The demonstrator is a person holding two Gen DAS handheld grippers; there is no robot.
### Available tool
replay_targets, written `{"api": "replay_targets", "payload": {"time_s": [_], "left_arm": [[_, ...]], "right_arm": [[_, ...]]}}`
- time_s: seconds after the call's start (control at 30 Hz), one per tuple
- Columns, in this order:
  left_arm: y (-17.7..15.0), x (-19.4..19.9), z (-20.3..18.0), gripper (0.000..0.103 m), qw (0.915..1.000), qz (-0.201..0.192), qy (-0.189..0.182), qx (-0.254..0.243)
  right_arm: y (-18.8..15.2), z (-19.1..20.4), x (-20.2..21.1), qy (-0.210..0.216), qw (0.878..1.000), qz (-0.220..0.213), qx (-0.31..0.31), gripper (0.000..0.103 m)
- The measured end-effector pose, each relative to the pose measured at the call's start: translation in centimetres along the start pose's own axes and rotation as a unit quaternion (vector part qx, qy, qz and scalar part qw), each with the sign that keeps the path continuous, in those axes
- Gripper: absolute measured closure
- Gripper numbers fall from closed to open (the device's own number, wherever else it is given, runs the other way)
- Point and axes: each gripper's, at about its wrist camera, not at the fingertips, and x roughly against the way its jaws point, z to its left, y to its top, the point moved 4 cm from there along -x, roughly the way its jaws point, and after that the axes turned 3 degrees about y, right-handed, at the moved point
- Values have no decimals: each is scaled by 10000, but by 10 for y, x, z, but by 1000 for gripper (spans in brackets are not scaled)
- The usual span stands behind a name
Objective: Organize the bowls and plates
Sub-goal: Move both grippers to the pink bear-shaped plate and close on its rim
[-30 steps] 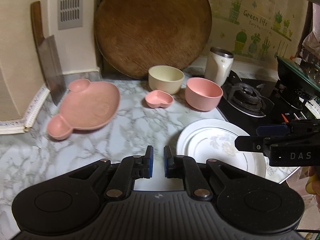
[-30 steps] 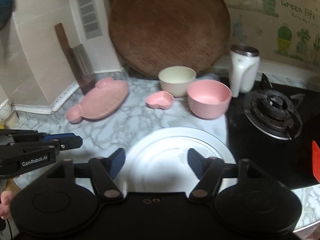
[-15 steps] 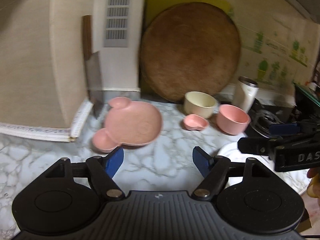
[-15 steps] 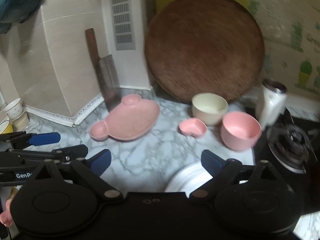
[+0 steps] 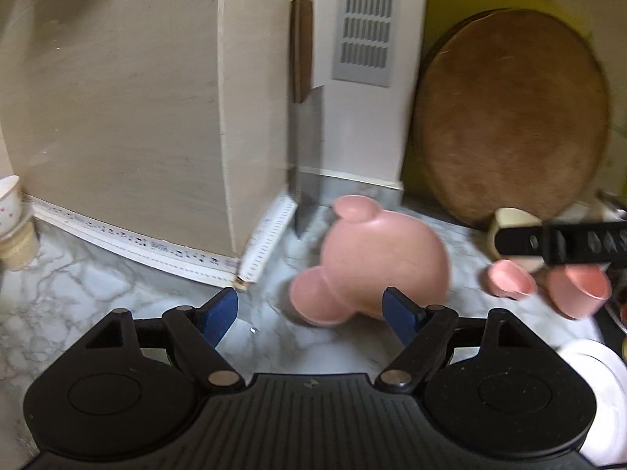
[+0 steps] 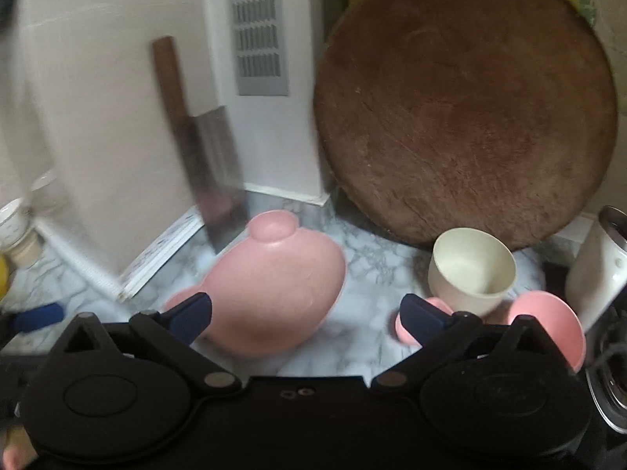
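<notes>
A pink bear-shaped plate [image 5: 382, 258] [image 6: 274, 293] lies on the marble counter [image 5: 98, 301]. My left gripper [image 5: 311, 315] is open and empty, just short of the plate's near ear. My right gripper [image 6: 305, 315] is open and empty, close over the plate's right side; it also shows from the side in the left wrist view [image 5: 556, 241]. A cream bowl [image 6: 470, 270], a small pink heart dish [image 5: 509, 282] and a pink bowl [image 6: 548, 325] stand to the right. A white plate [image 5: 599, 391] lies at the near right.
A cleaver [image 5: 307, 164] leans against the wall behind the pink plate. A round wooden board [image 6: 466, 105] leans at the back. A white mug [image 6: 603, 270] and a gas burner [image 6: 615, 376] are at the right. Small cups [image 5: 11, 227] stand at the far left.
Both grippers moved left and forward, from the white plate toward the pink bear plate. The left gripper opened from shut. The right gripper stayed open.
</notes>
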Motion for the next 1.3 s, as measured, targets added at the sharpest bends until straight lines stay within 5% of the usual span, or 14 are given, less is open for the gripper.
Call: {"api": "replay_targets", "payload": {"time_s": [0.5,0.67,0.97,1.3], "left_arm": [[-1,-83,-3,22,9964,626,419,381],[-7,-96,-2,23,9953,763,373,470],[-12,-111,12,61,9904,1044,276,858],[-12,-117,11,87,9905,1104,143,813]], "right_arm": [[13,-34,-126,-151,9953,932,-198,17],[15,-47,-145,-106,9929,1125,-364,32],[13,-58,-163,53,9902,1321,-460,65],[10,-56,-165,151,9900,1324,-472,88]]}}
